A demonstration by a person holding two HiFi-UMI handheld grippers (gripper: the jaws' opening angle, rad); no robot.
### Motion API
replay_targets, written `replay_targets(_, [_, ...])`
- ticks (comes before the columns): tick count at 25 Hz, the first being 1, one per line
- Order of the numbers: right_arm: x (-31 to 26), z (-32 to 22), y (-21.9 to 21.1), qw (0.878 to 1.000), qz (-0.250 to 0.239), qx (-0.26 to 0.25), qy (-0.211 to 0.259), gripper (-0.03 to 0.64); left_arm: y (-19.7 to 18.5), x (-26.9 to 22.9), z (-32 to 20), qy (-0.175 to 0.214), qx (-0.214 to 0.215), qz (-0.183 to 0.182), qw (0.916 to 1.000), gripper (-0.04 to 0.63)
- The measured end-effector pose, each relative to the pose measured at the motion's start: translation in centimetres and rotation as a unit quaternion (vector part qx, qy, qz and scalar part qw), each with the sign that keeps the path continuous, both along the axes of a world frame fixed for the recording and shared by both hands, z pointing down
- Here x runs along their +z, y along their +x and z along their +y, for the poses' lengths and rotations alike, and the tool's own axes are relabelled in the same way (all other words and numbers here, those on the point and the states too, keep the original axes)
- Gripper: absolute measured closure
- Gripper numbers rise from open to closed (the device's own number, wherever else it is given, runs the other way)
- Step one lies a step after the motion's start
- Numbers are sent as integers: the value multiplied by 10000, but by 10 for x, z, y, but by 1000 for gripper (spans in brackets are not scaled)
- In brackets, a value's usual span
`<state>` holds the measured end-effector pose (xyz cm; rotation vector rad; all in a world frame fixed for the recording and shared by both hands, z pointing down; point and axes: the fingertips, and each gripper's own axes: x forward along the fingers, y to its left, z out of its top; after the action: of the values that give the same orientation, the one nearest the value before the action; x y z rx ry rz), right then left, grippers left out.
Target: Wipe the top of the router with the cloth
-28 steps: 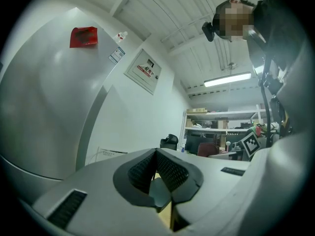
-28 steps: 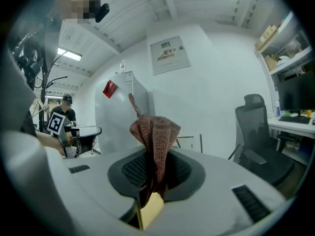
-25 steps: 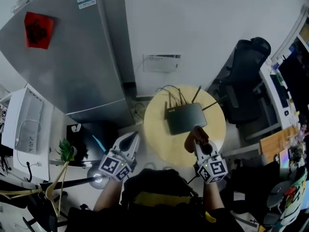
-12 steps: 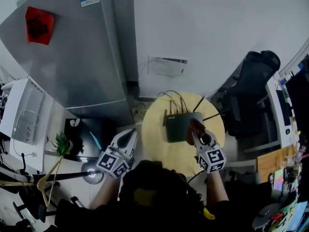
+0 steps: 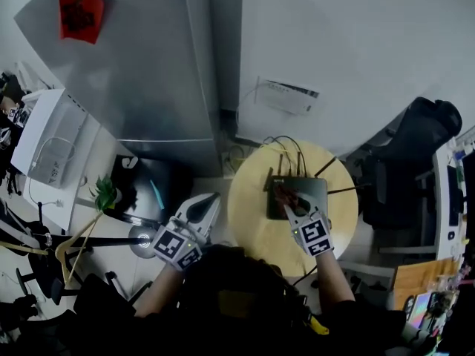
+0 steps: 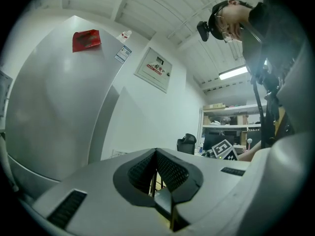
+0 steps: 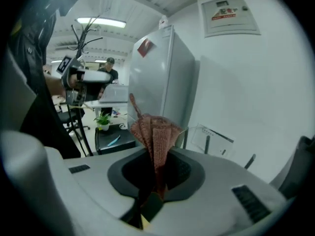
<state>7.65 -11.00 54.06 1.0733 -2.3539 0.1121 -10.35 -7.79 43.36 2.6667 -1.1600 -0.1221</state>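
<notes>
Round pale wooden table point(image 5: 252, 221): carries a flat black router point(image 5: 308, 193) with thin antennas and cables rising from its far edge.

Right gripper point(image 5: 286, 199): reaches over the router's left part. Its own view shows the right gripper point(image 7: 156, 181) with jaws clamped on a reddish-brown knitted cloth point(image 7: 155, 132), which stands up in folds from between the pads. In the head view the cloth point(image 5: 283, 193) lies over the router's top, left of centre; contact cannot be confirmed from above.

Left gripper point(image 5: 210, 200): held off the table's left side, above a low black cabinet point(image 5: 145, 191). In its own view the left gripper point(image 6: 157, 171) has its jaws pressed together with nothing between them.

Obscured: the router body does not show in the right gripper view, only two dark antennas point(image 7: 206, 144) beyond the jaws. The cloth and gripper cover part of the router's top in the head view.

Differences between views: the left gripper view looks upward past a tall silver refrigerator point(image 6: 54, 107). Only the head view shows the table and router together.
</notes>
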Motion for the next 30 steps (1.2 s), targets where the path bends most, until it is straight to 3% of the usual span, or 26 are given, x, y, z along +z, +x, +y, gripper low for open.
replay_targets(3, [38,-4,-20,9921,953,-808,-64,554,-13,8,6,-154,-285,-81,9994,603])
replay_targets(7, [96,-19,-29,9553,2403,-1719,-122,554,-29,14,15,-288,-677,-170,9971,603])
replay_targets(12, [142,-36,-31,9104,3525,-2147,-298,554,-36,11,17,-239,-908,-198,9954,603])
replay_targets(15, [142,-43,-38,8958,3889,-2143,-182,554,-38,7,16,-148,-1099,-158,9937,603])
replay_targets(20, [144,-45,-43,8920,4052,-2001,-117,554,-43,16,21,-307,-1273,-45,9914,603])
replay_targets(30, [107,-52,-39,9152,3766,-1429,109,554,-20,16,11,-254,-809,2,9964,603])
